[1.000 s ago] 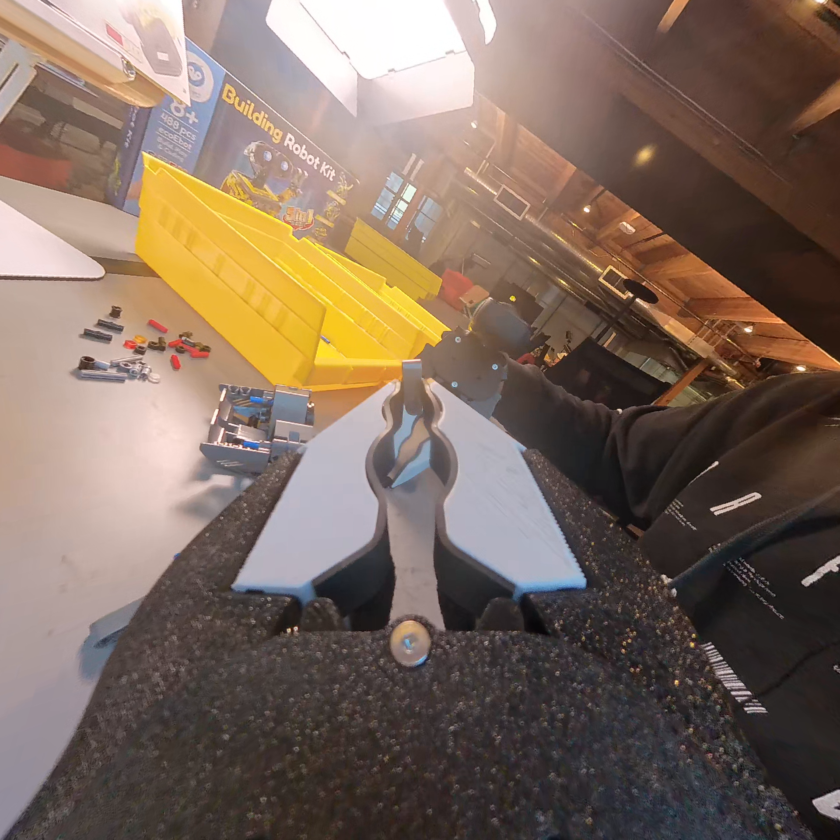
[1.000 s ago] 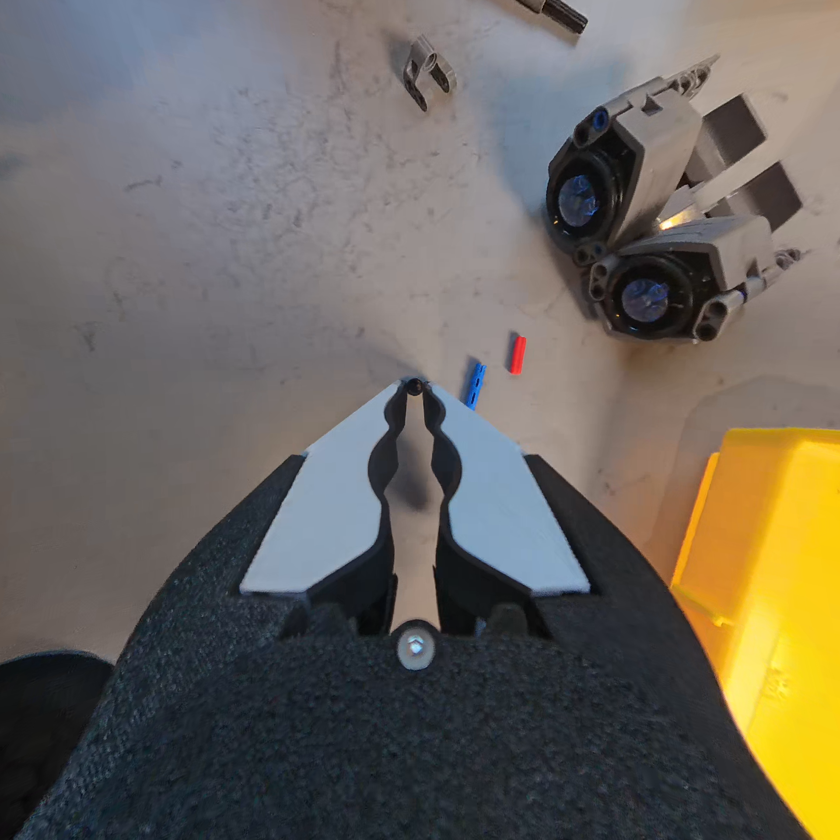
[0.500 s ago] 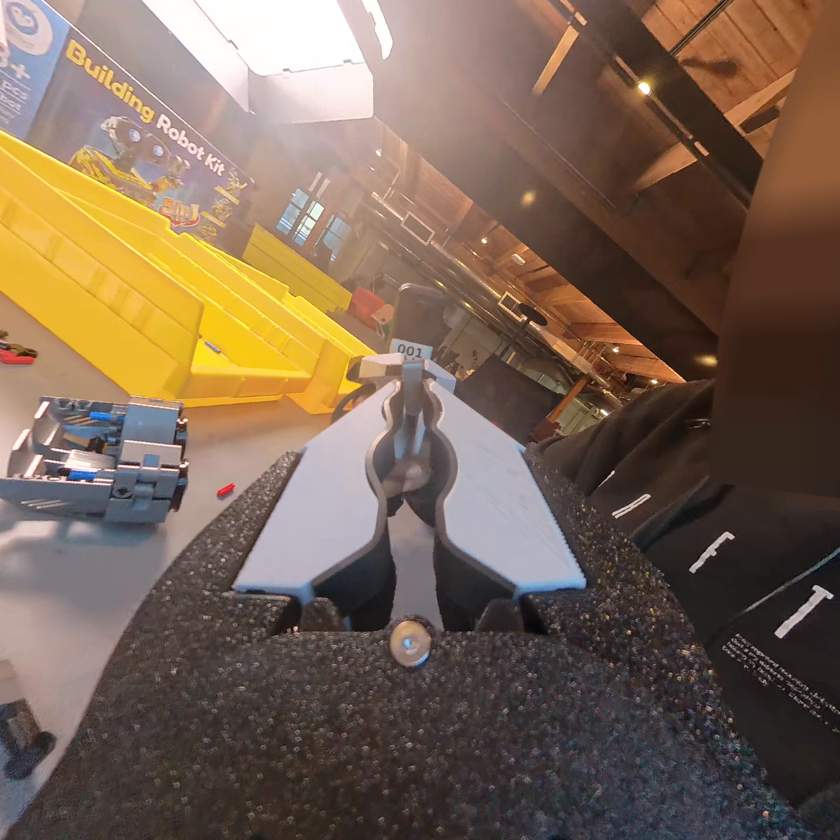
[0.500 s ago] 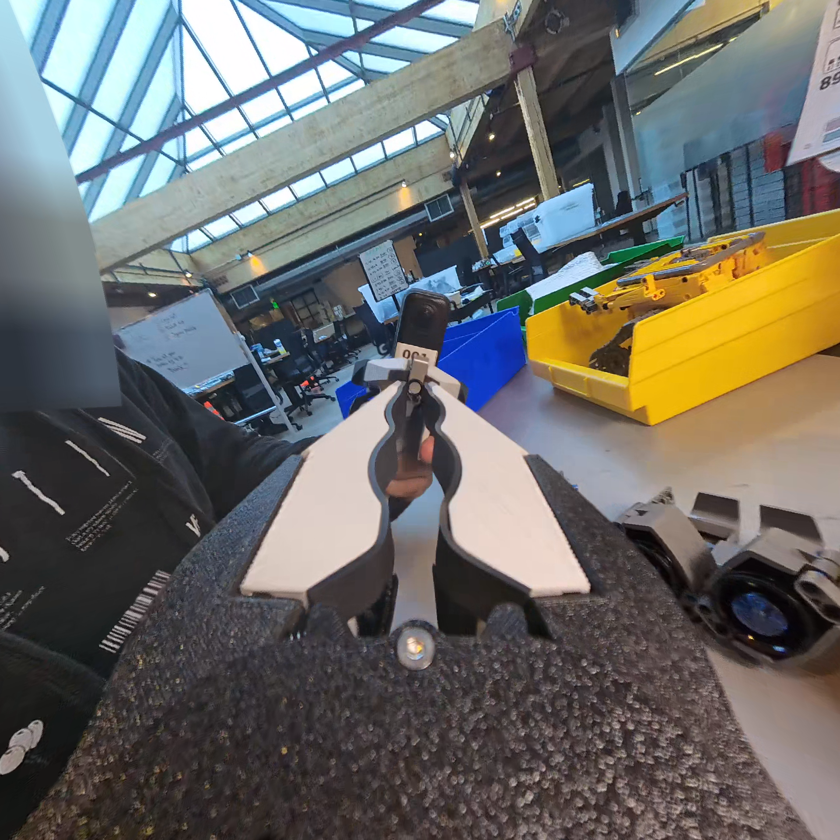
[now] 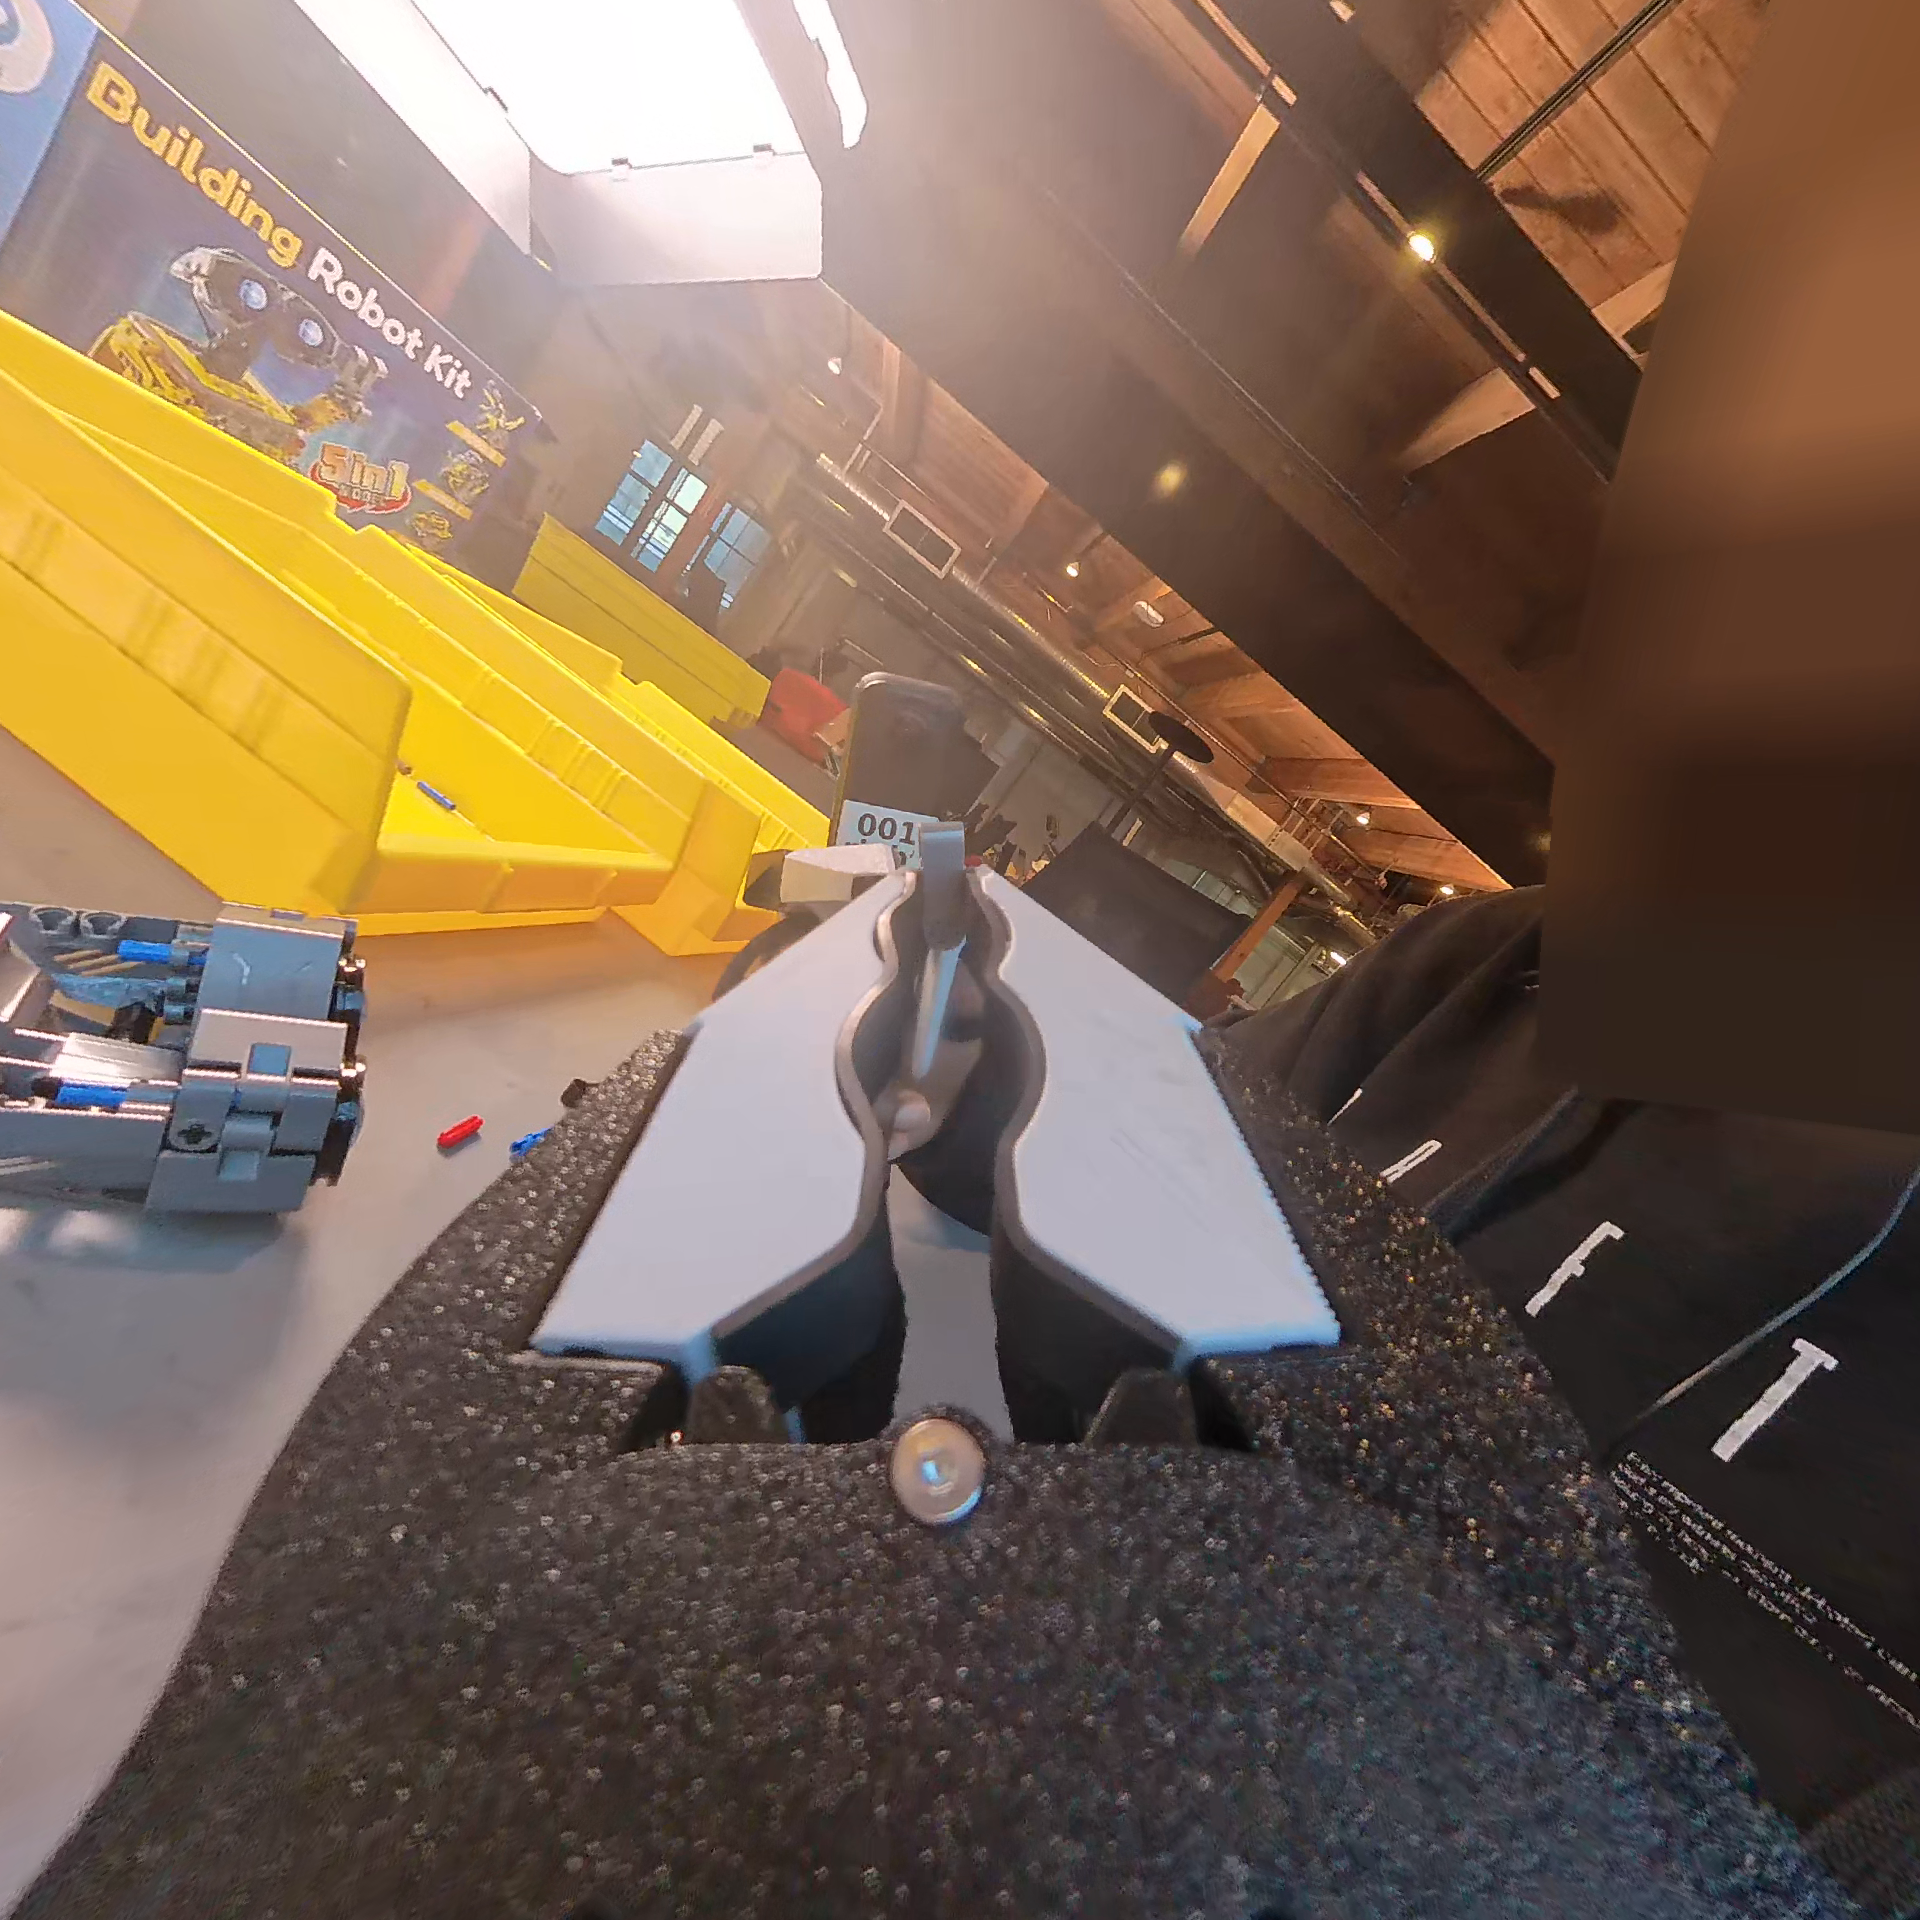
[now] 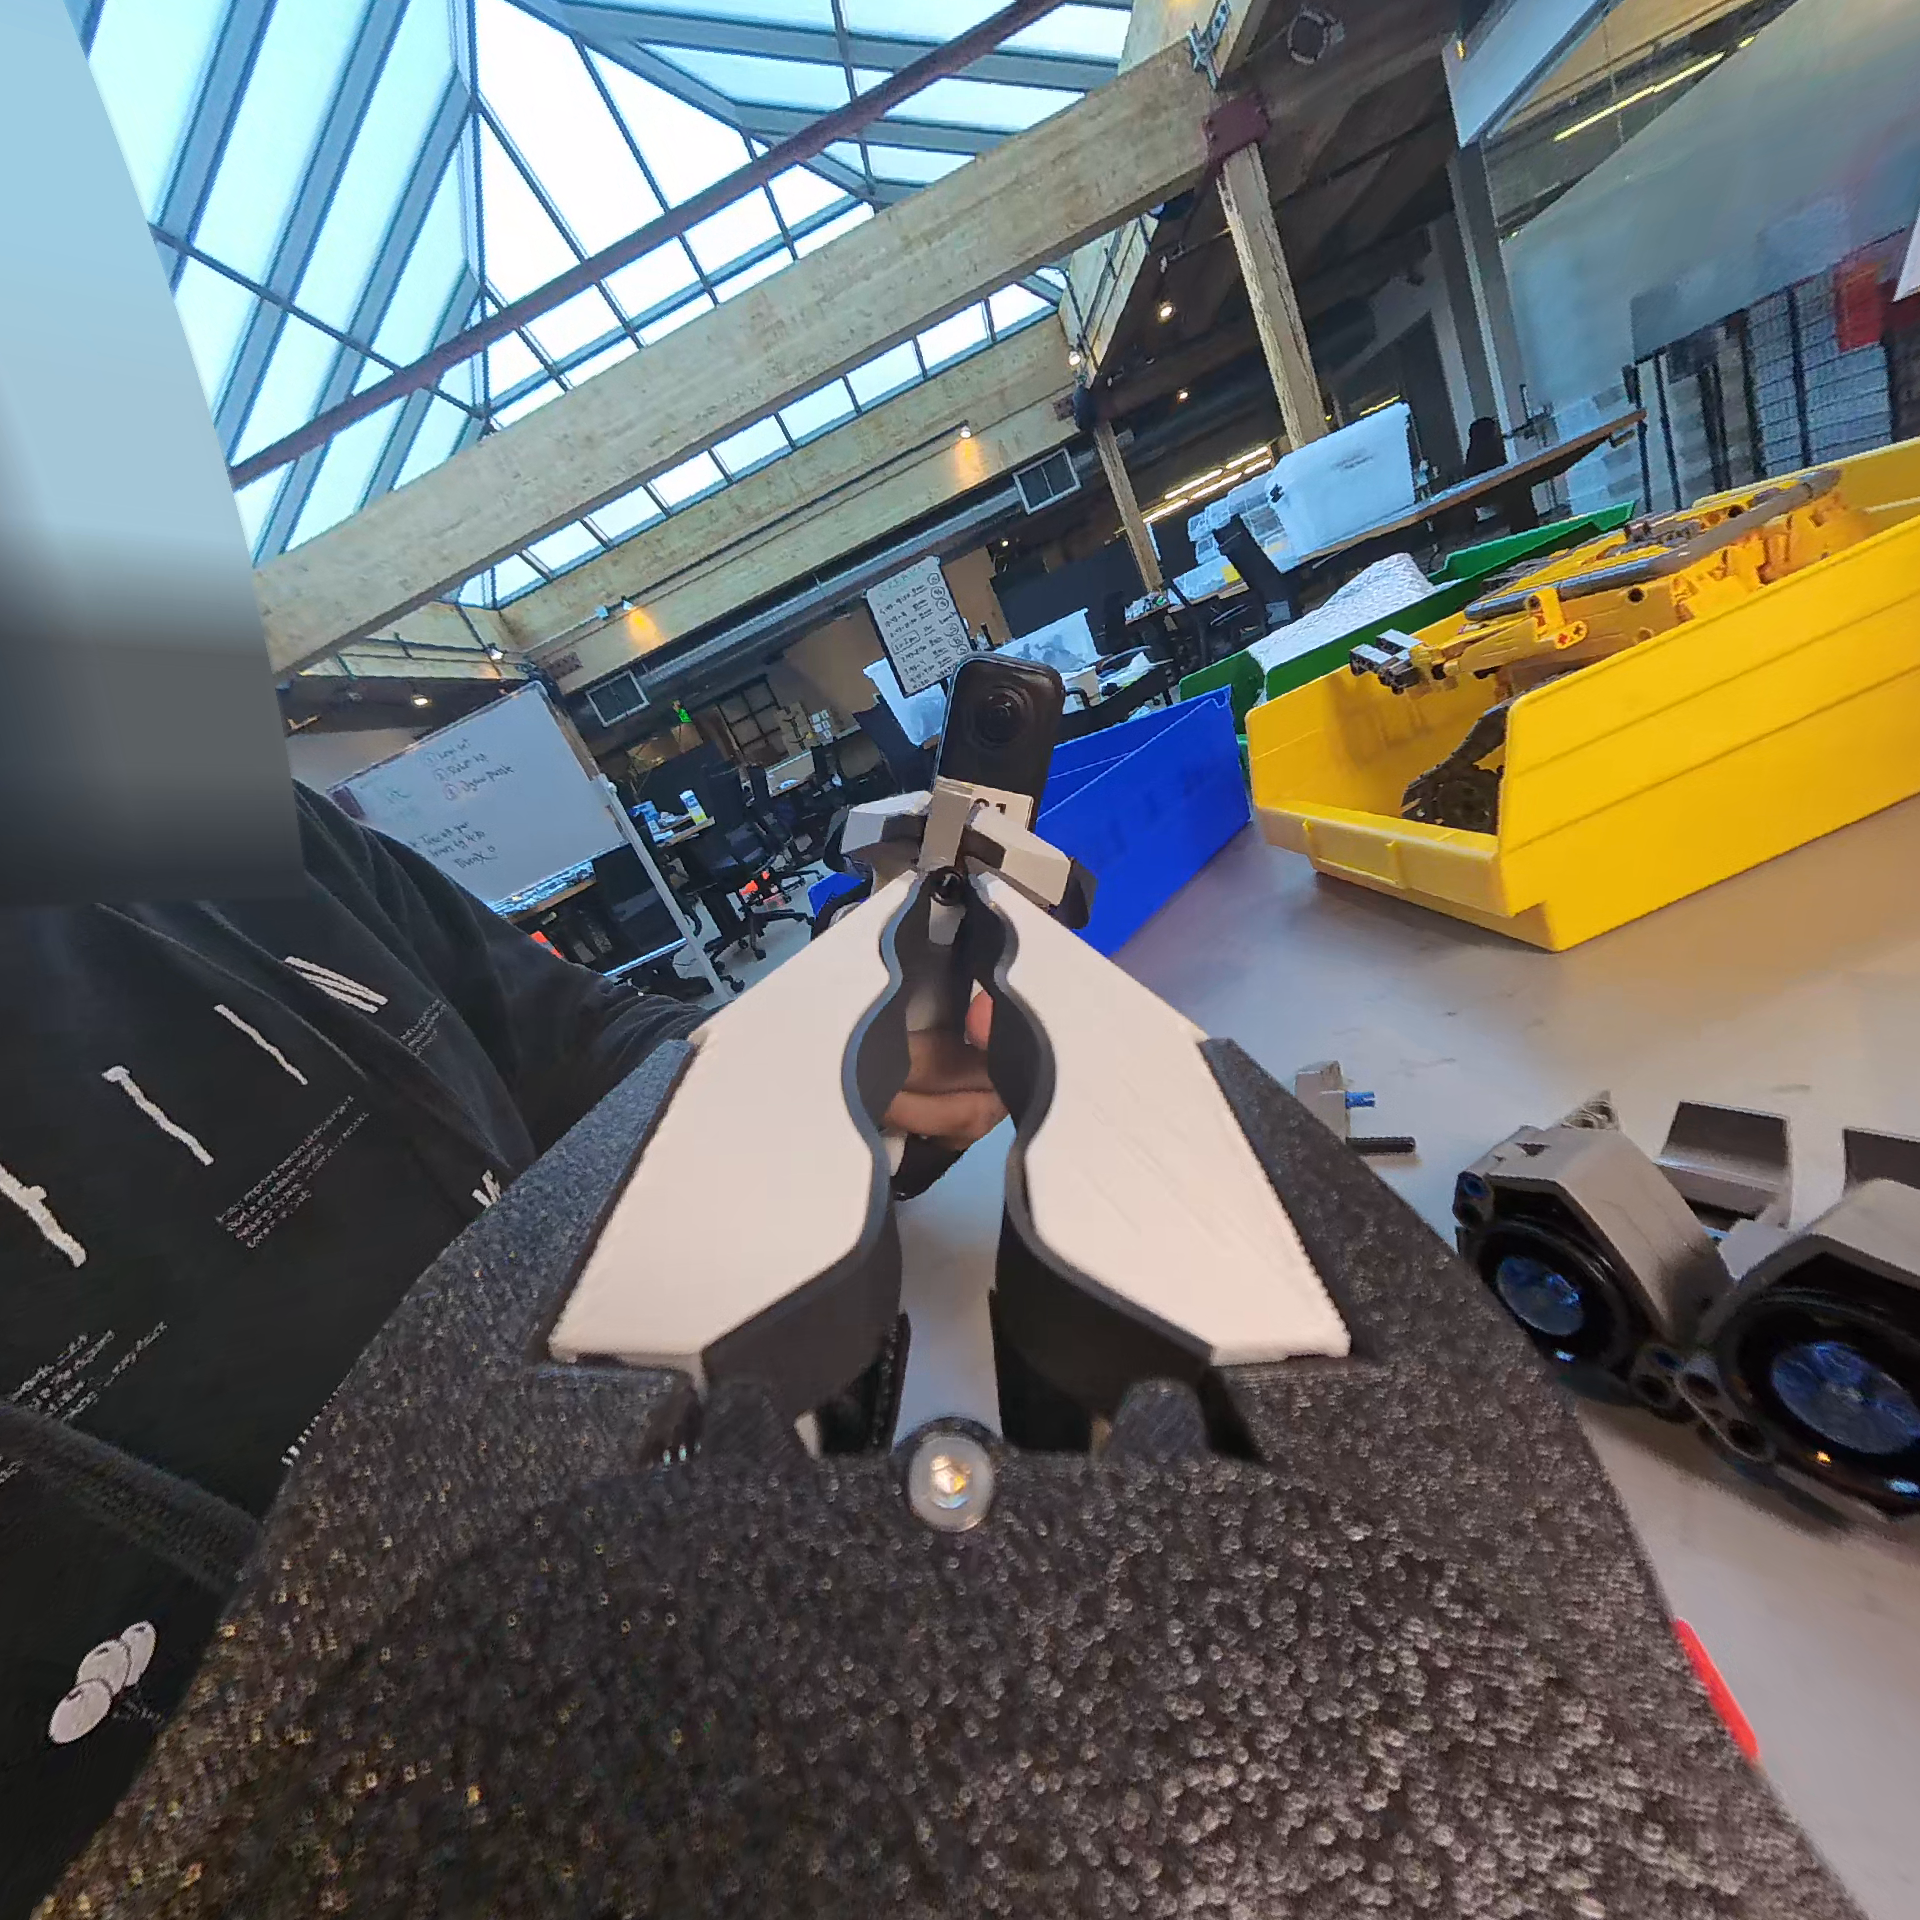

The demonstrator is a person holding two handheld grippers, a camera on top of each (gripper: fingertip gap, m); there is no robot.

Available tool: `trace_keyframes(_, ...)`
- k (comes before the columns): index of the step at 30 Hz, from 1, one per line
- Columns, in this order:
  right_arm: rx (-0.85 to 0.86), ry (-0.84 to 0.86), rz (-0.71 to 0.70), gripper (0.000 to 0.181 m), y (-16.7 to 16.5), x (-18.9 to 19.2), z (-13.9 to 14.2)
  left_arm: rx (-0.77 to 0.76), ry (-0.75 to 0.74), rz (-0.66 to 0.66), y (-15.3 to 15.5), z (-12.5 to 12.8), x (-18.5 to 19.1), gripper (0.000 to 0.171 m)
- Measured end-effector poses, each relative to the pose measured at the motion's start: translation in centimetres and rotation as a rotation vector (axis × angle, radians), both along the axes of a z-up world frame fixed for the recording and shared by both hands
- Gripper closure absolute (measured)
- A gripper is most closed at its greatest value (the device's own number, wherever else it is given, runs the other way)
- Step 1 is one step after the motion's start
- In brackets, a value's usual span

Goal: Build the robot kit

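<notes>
My left gripper [image 5: 940, 896] is shut on a flat grey brick piece [image 5: 943, 857] that sticks out past its tips, held above the table. My right gripper [image 6: 948, 891] is shut on a small black pin [image 6: 948, 884]. The two grippers face each other tip to tip. In the right wrist view the grey piece [image 6: 948, 823] stands just beyond the pin, close to it or touching; I cannot tell which. The right gripper's black camera [image 5: 902, 748] shows behind the grey piece. A hand [image 6: 940, 1101] shows between the right fingers.
A grey brick assembly with two blue lenses [image 6: 1662, 1309] lies on the grey table [image 6: 1455, 997]. Near it are a red pin [image 5: 459, 1129] and a blue pin [image 5: 528, 1141]. Yellow bins [image 5: 260, 727], a blue bin [image 6: 1143, 800] and a printed kit box [image 5: 260, 291] stand behind. A person in black [image 6: 208, 1143] is close. Only a small space, under 4 cm, lies between the two pairs of fingers.
The right gripper has lifted the black pin off the table and turned level. Both grippers swung to face each other and have closed the gap between their tips.
</notes>
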State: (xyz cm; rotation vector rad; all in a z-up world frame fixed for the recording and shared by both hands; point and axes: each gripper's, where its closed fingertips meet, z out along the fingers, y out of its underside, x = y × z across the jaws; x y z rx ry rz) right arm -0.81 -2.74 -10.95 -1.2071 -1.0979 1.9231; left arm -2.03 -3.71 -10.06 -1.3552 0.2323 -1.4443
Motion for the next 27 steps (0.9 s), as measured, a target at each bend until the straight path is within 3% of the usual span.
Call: trace_keyframes(27, -0.075, 0.009, 0.012, 0.176, 0.29, -0.14, -0.77, -0.029, -0.031, -0.001, 0.30, -0.41, -0.11, 0.165)
